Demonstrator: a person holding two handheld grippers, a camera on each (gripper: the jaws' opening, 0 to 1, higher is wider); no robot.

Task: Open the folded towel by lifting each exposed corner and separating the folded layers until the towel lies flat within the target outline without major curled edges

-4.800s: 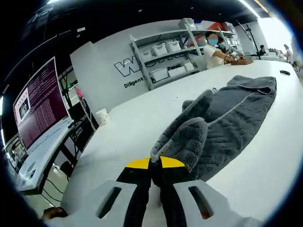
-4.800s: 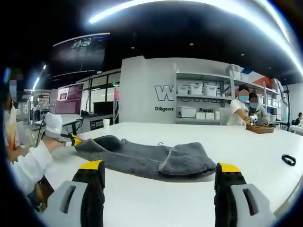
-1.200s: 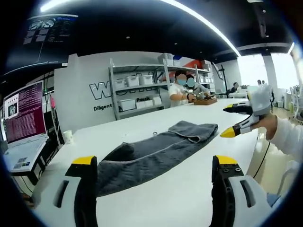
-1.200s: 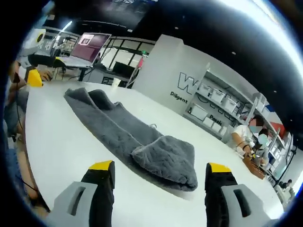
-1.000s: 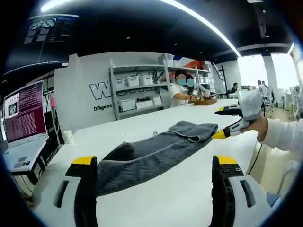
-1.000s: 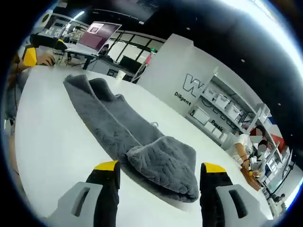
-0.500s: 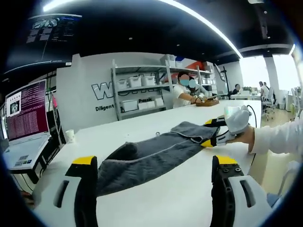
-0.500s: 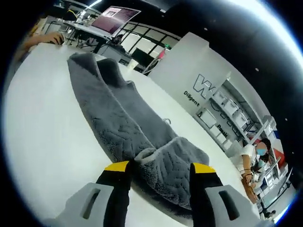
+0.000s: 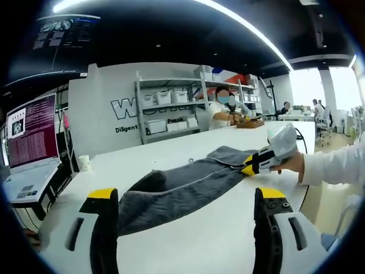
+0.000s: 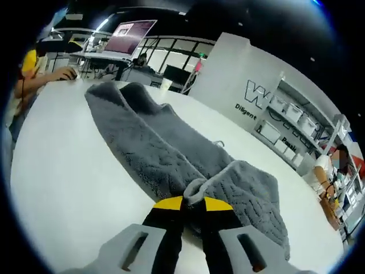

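Observation:
A grey towel (image 9: 182, 185) lies folded in a long strip on the white table (image 9: 188, 240). My left gripper (image 9: 187, 195) hovers open in front of it, with the towel's near end between and beyond its jaws, untouched. In the left gripper view my right gripper (image 9: 249, 166), held by a hand in a white sleeve, meets the towel's far end. In the right gripper view the right gripper (image 10: 193, 203) is shut on a raised corner fold of the towel (image 10: 154, 142), which stretches away to the upper left.
A screen (image 9: 31, 134) and a paper cup (image 9: 84, 164) stand at the table's left. Shelves with boxes (image 9: 171, 111) line the back wall, and people (image 9: 223, 111) work at a far table. In the right gripper view, a hand (image 10: 64, 73) rests at the table's far left edge.
My right gripper has come down onto the towel's end and its jaws have shut on the corner fold. The left gripper stays open and has barely moved.

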